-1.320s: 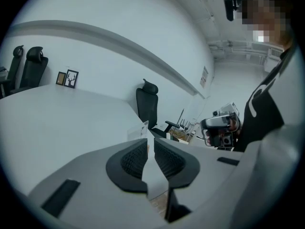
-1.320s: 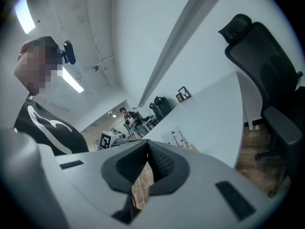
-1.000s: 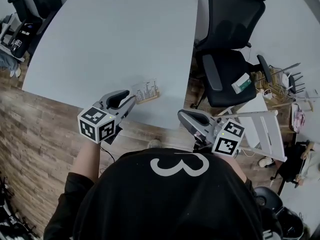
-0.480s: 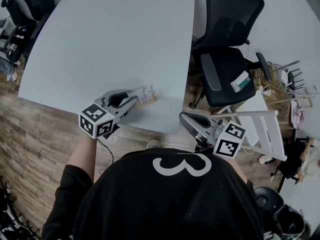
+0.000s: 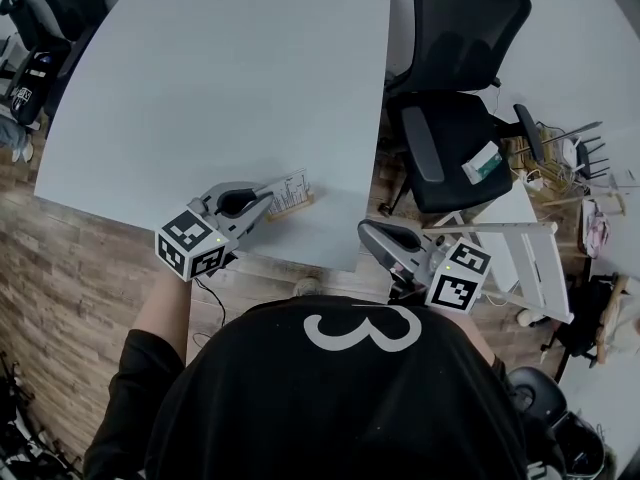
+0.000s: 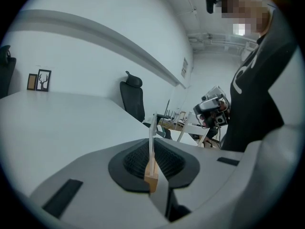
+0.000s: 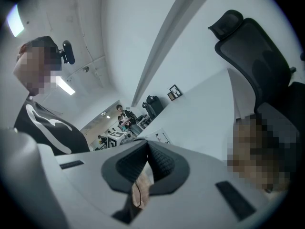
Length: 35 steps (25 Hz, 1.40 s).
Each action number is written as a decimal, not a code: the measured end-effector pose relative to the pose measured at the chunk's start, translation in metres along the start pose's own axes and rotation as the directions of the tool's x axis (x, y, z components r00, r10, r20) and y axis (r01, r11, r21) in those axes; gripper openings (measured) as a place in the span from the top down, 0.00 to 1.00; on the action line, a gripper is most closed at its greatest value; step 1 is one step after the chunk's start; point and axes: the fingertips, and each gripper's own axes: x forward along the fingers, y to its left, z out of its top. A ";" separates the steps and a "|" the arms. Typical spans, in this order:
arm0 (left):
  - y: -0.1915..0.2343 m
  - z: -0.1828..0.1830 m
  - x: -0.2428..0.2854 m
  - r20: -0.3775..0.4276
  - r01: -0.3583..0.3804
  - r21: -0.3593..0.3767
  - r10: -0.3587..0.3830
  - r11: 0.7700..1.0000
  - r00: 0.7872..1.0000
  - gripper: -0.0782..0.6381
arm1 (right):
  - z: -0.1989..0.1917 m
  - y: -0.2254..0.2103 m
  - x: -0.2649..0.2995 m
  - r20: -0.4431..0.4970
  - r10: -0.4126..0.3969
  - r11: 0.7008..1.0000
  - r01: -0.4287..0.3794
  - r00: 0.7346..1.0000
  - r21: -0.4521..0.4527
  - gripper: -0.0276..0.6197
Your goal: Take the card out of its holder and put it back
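table [image 5: 220, 78] | pale grey | bears wooden holder [image 5: 293, 206] with upright card [image 5: 290, 185], near edge

The person wears a black short-sleeved top [image 5: 330, 408] with a large white curved figure [image 5: 360, 330] on the chest. The left gripper [image 5: 266, 206] and right gripper [image 5: 368, 232] have light grey shells and black ribbed pads [image 6: 138, 159]. Each carries a cube [image 5: 192, 245] of black-and-white square markers.

Bright, even overhead light, soft shadows, dark fisheye-warped edges.
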 end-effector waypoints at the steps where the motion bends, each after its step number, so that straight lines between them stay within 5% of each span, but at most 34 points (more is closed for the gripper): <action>1: 0.000 0.000 0.000 -0.002 -0.001 0.010 0.001 1.000 1.000 0.84 | 0.000 0.000 0.001 0.000 0.001 1.000 -0.001 1.000 0.001 0.94; 35: -0.022 0.049 -0.019 0.053 -0.063 0.117 0.057 0.991 0.997 0.86 | -0.020 0.008 -0.031 0.030 0.029 1.000 -0.029 0.999 0.005 0.94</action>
